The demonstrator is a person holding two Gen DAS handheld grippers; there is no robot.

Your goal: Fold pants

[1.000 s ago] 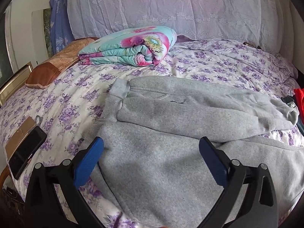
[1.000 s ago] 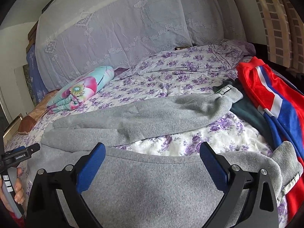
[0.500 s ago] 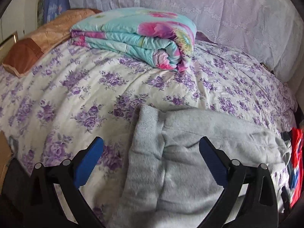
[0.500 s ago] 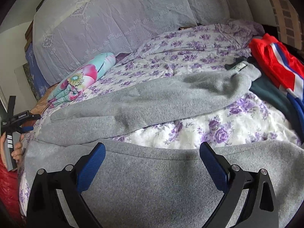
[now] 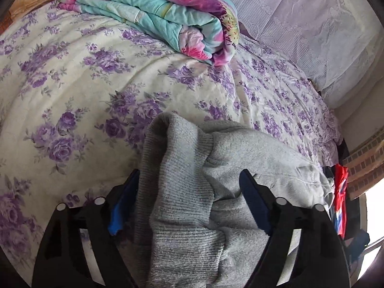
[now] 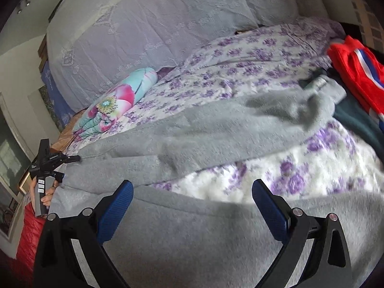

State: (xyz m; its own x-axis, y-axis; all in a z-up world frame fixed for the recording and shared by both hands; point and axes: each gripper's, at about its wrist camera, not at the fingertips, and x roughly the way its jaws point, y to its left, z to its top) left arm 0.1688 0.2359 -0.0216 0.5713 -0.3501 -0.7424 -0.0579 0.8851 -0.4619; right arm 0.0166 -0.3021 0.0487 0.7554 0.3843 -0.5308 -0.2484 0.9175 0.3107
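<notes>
Grey sweatpants (image 6: 192, 139) lie spread across a bed with a purple-flowered sheet (image 5: 72, 84), legs pointing right. In the left wrist view my left gripper (image 5: 189, 192) straddles the ribbed waistband (image 5: 182, 180), which bunches up between the blue pads; the jaws are partly closed around it but still gapped. In the right wrist view my right gripper (image 6: 192, 196) is open and empty, low over the near leg (image 6: 204, 240). The left gripper also shows at the far left of the right wrist view (image 6: 72, 159).
A folded teal and pink quilt (image 5: 156, 12) lies at the head of the bed, beside white lace-covered pillows (image 6: 156, 24). Red, white and blue clothing (image 6: 357, 72) and a dark garment (image 6: 360, 124) lie at the right edge.
My left gripper has moved forward onto the waistband, its jaws have narrowed, and the fabric now bunches between them. My right gripper has moved lower over the near leg.
</notes>
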